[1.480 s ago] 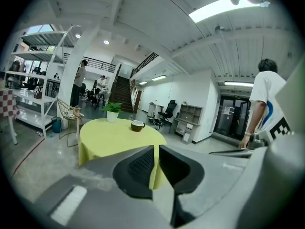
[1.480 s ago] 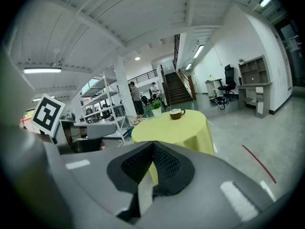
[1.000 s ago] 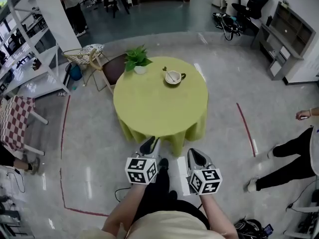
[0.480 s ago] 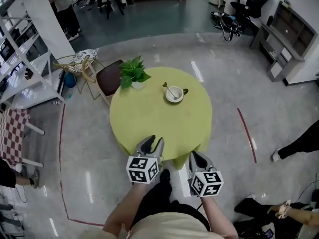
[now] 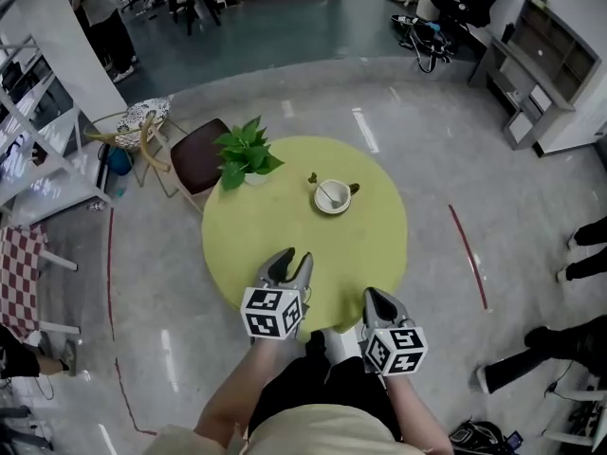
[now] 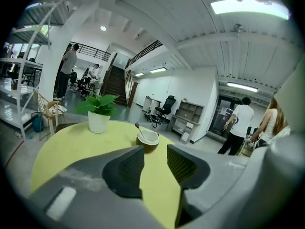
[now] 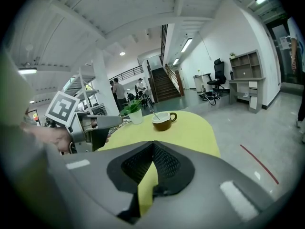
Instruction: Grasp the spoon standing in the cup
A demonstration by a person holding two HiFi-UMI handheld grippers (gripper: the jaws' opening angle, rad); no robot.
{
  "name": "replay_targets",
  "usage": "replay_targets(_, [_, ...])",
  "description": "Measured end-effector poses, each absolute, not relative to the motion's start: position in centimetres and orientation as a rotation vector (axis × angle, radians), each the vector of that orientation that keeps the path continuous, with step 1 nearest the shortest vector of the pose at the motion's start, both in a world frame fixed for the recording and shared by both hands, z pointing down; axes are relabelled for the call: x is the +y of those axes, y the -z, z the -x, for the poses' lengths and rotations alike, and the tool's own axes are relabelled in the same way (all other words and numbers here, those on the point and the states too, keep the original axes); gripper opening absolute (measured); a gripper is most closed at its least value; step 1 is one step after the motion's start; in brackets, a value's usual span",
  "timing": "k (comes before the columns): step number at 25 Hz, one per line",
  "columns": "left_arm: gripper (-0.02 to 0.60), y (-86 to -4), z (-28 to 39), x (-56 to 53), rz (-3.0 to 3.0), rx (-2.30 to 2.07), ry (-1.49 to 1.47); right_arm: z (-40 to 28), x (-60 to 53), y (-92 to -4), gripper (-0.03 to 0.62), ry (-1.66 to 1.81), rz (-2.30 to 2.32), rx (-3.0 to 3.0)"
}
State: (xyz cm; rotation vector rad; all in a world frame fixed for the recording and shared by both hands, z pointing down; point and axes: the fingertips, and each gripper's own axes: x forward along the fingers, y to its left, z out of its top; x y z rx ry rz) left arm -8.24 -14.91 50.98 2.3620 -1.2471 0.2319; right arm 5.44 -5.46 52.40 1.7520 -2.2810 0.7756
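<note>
Jaws of left gripper (image 6: 155, 152) spread and opening, nothing between them. Jaws of right gripper (image 7: 152, 145) pressed together at the tips, empty. Cup (image 5: 333, 197) sits on the round yellow-green surface (image 5: 275, 230), on its far half, right of a potted plant (image 5: 244, 155). Spoon (image 5: 324, 193) stands tilted in the cup, handle leaning up and away toward the plant side. Left gripper over the near part of the surface, right gripper at its near edge. Both well apart from the cup. Left gripper view: cup lies ahead, in line with the gap.
</note>
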Motion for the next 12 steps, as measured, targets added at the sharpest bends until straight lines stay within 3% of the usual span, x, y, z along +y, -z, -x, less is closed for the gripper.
replay_targets(12, [0.158, -52.6, 6.9, -20.6, -2.301, -1.273, -0.278, -6.4, -10.8, -52.6, 0.002, -0.786, -1.682, -2.313])
